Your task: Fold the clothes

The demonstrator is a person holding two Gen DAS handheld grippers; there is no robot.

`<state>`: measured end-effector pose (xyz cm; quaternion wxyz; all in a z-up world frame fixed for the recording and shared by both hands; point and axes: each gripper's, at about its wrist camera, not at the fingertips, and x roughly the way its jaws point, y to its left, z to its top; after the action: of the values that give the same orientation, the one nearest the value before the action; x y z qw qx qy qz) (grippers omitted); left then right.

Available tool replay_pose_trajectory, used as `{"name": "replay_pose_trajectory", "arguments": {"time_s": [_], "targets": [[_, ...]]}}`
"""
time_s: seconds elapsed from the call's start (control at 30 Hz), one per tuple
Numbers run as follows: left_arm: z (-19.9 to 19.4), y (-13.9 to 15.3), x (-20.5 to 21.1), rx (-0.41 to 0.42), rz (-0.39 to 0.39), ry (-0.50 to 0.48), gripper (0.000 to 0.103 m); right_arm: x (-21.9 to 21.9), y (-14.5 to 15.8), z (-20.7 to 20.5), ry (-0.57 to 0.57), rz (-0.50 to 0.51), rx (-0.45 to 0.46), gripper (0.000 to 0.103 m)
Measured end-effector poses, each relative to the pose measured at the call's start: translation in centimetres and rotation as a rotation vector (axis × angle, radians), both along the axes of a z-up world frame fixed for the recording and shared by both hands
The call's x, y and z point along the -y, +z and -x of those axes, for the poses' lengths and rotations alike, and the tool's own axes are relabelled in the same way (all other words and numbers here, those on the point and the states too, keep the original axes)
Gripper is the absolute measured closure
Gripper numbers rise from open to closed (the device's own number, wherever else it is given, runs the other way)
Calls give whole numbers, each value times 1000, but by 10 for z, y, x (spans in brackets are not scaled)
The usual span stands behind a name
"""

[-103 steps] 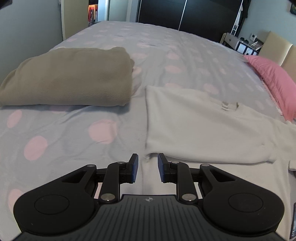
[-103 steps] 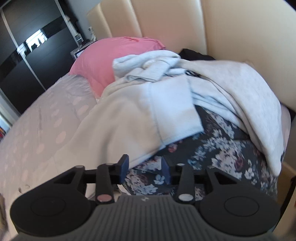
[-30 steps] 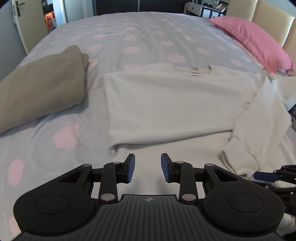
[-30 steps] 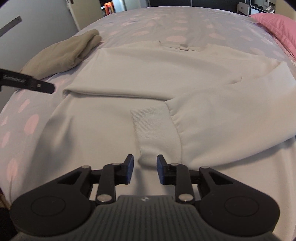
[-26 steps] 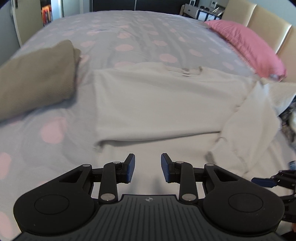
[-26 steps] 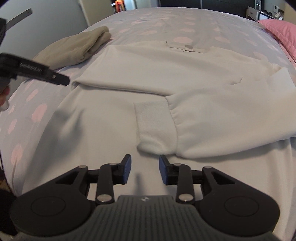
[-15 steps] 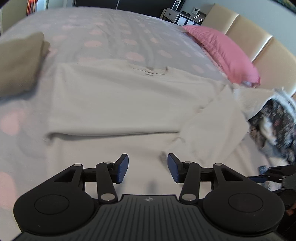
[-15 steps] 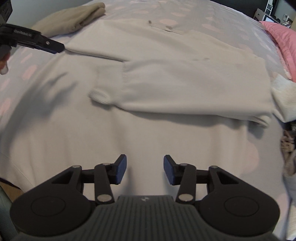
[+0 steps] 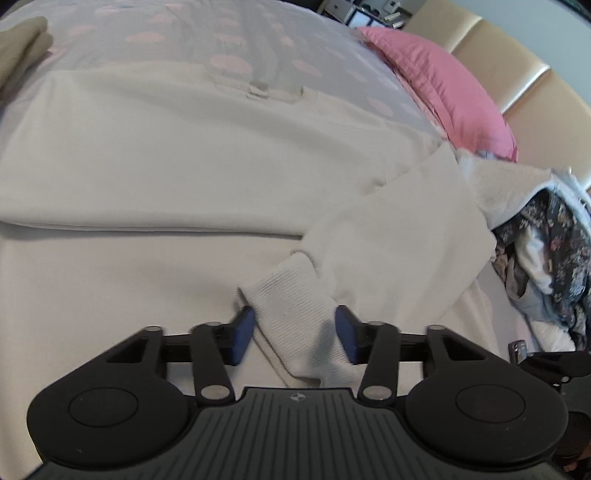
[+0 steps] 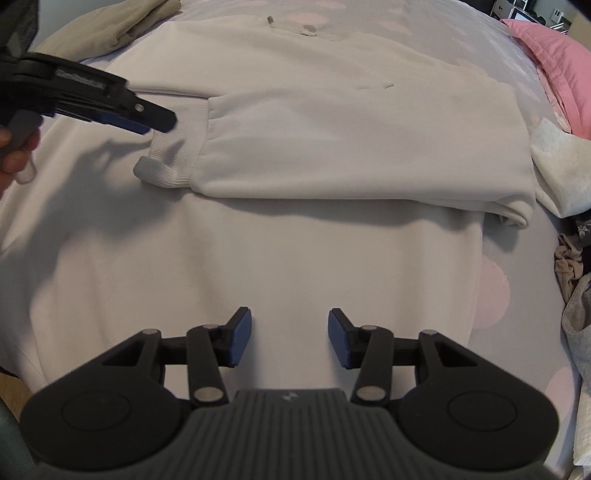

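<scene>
Left tool (image 9: 293, 334) closing around sweatshirt cuff (image 9: 295, 314); right tool (image 10: 290, 338) released; lettering unreadable.

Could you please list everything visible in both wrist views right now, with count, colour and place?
Sweatshirt: one, white, spread flat on the bed, one sleeve folded across its body.
Sleeve cuff: one, white ribbed, between the left tool's pads.
Bedspread: one, grey with pink dots, under everything.
Folded garment: one, beige, far left of the sweatshirt.
Pillow: one, pink, by the headboard.
Headboard: one, cream, padded, far right.
Clothes pile: one heap, dark floral, grey and white pieces, right of the sweatshirt.
Left tool: one, black with blue pads, jaws closing around the cuff.
Right tool: one, black with blue pads, open over the sweatshirt's body, nothing between the pads.
Hand: one, holding the left tool.
</scene>
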<state>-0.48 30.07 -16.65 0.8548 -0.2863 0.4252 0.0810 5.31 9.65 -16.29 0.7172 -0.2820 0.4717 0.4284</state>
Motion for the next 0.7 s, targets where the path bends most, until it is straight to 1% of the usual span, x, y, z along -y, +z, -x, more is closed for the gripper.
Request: {"name": "replay_pose_trajectory", "arguments": {"time_s": [0.03, 0.07, 0.17, 0.3, 0.4, 0.43, 0.47, 0.5, 0.53, 0.57, 0.6, 0.63, 0.67, 0.7], "targets": [[-4, -2, 2, 3, 1, -9, 93, 2, 0, -2, -12, -1, 4, 53], [-7, -3, 4, 7, 1, -18, 101, 4, 0, -5, -27, -3, 8, 53], [-15, 20, 9, 55, -49, -28, 103, 14, 3, -21, -115, -26, -9, 53], [-25, 66, 4, 149, -72, -37, 103, 25, 6, -50, -238, -68, -66, 53], [-35, 91, 0, 151, -131, -47, 103, 31, 8, -66, -298, -74, -60, 53], [-37, 93, -4, 134, -127, -50, 103, 32, 8, -69, -313, -81, -65, 53], [-38, 91, -7, 116, -107, -58, 103, 33, 8, -70, -325, -87, -70, 53], [-39, 89, -10, 97, -88, -66, 101, 33, 8, -70, -325, -93, -78, 53], [-39, 84, -12, 82, -77, -68, 92, 33, 7, -70, -323, -98, -84, 53], [-38, 79, -13, 69, -80, -72, 79, 32, 6, -67, -315, -98, -83, 53], [-36, 74, -13, 49, -93, -71, 73, 31, 5, -65, -306, -96, -81, 53], [-34, 69, -13, 29, -106, -68, 65, 29, 4, -63, -296, -95, -82, 53], [-32, 63, -12, 12, -111, -67, 61, 28, 4, -62, -289, -95, -84, 53], [-30, 57, -12, -5, -116, -67, 60, 27, 3, -61, -282, -96, -87, 53]]}}
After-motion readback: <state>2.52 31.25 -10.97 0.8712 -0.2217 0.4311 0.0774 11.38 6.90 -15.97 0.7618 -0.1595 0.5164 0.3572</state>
